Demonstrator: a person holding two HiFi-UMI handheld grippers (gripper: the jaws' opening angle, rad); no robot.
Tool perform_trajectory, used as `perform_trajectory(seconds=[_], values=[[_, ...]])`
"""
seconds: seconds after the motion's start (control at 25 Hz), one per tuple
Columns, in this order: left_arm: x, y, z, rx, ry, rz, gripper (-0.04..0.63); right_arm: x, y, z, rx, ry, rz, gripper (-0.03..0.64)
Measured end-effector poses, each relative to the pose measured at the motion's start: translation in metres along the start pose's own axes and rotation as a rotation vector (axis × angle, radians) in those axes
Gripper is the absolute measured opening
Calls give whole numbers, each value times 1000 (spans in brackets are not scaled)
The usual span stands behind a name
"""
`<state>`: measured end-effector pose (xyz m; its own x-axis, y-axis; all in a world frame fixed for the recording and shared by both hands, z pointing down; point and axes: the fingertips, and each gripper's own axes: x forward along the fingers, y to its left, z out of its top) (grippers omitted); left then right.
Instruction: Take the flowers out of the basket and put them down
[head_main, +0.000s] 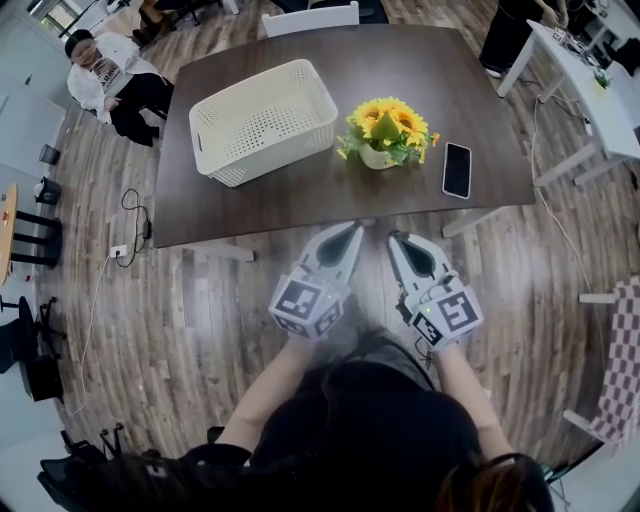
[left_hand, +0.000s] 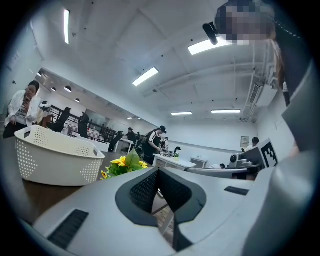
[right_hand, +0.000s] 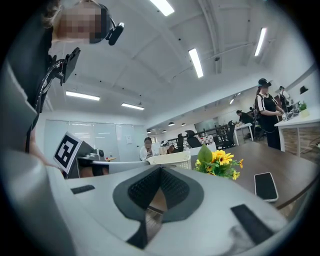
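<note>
the flowers (head_main: 387, 125) stand upright in their pot (head_main: 377, 157) on the worktop (head_main: 300, 205), just beside the right wall of the basket (head_main: 270, 150) and not inside it, so the task looks done. your left tool (head_main: 347, 238) and right tool (head_main: 400, 246) are both closed tight on nothing, held off the near edge of the worktop and pointing level at it. the pot lies ahead and a little right of the pair, so the right tool is the nearer one should you need to reach it
</note>
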<state>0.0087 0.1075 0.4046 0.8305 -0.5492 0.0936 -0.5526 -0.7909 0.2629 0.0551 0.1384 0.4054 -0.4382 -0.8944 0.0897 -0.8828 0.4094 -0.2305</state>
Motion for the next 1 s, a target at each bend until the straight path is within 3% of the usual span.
perform_trajectory(seconds=[0.52,0.72,1.0], values=[[-23,-36,-16,-14,-47,86,2,-34,18,-6,-22,27,36,2],[-27,-41,-19,15,-59,139,2,-39,21,-7,-35,21,18,2],[-29,-53,-20,63,-59,144,2,-47,27,-6,-61,14,12,2]])
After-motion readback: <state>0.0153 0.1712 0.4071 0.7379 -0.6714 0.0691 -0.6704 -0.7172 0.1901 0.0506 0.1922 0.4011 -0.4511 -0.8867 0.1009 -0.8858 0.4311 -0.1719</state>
